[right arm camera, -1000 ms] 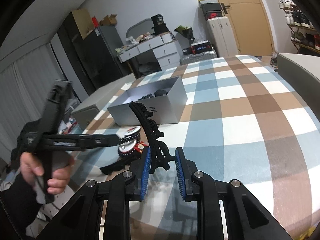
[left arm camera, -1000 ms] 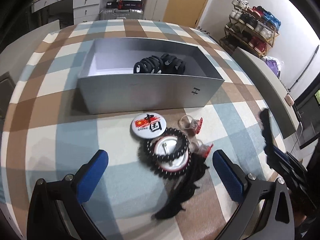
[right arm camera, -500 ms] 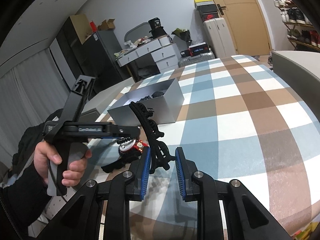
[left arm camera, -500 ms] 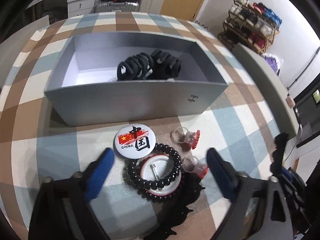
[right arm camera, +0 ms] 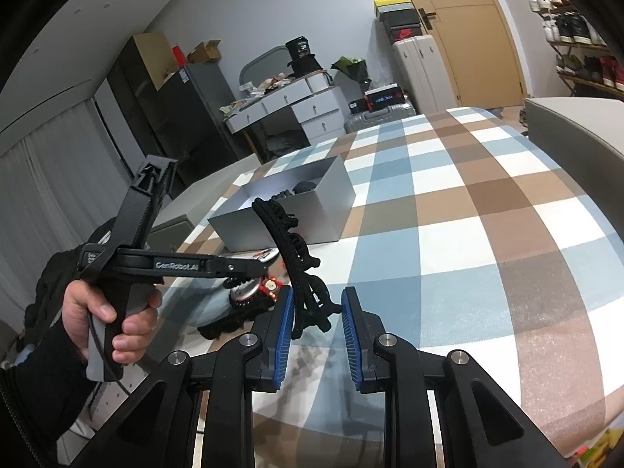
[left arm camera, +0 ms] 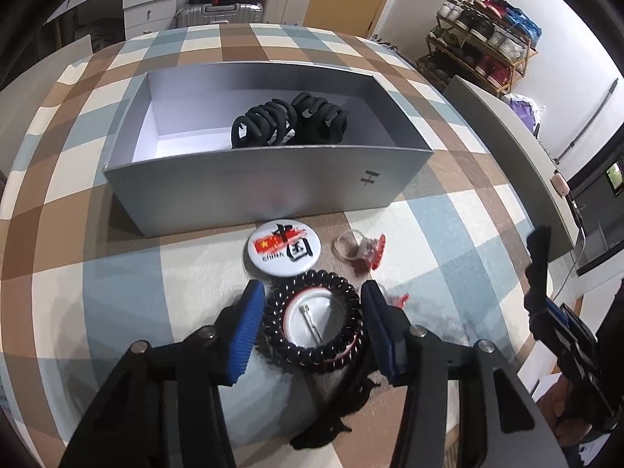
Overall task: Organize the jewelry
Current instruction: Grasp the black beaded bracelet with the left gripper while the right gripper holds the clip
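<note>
Two tongs in view. Left tongs (left arm camera: 312, 319) closing, pads straddling black bead bracelet (left arm camera: 312, 355) ringed around upturned pin badge (left arm camera: 314, 321) on checked desk (left arm camera: 468, 230); pad contact not yet seen. Right tongs (right arm camera: 315, 321) narrowly parted, pinching black hair claw (right arm camera: 288, 249) held above desk. Just beyond bracelet: white "CHINA" badge (left arm camera: 284, 249), clear ring with red piece (left arm camera: 360, 249). Farther, toward far edge: open grey box (left arm camera: 265, 187) holding two black coiled items (left arm camera: 288, 123).

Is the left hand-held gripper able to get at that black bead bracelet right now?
Probably yes. The left hand-held gripper already straddles the black bead bracelet, jaws closing with nothing between pads and beads. The pin badge inside the ring may get caught too.
</note>
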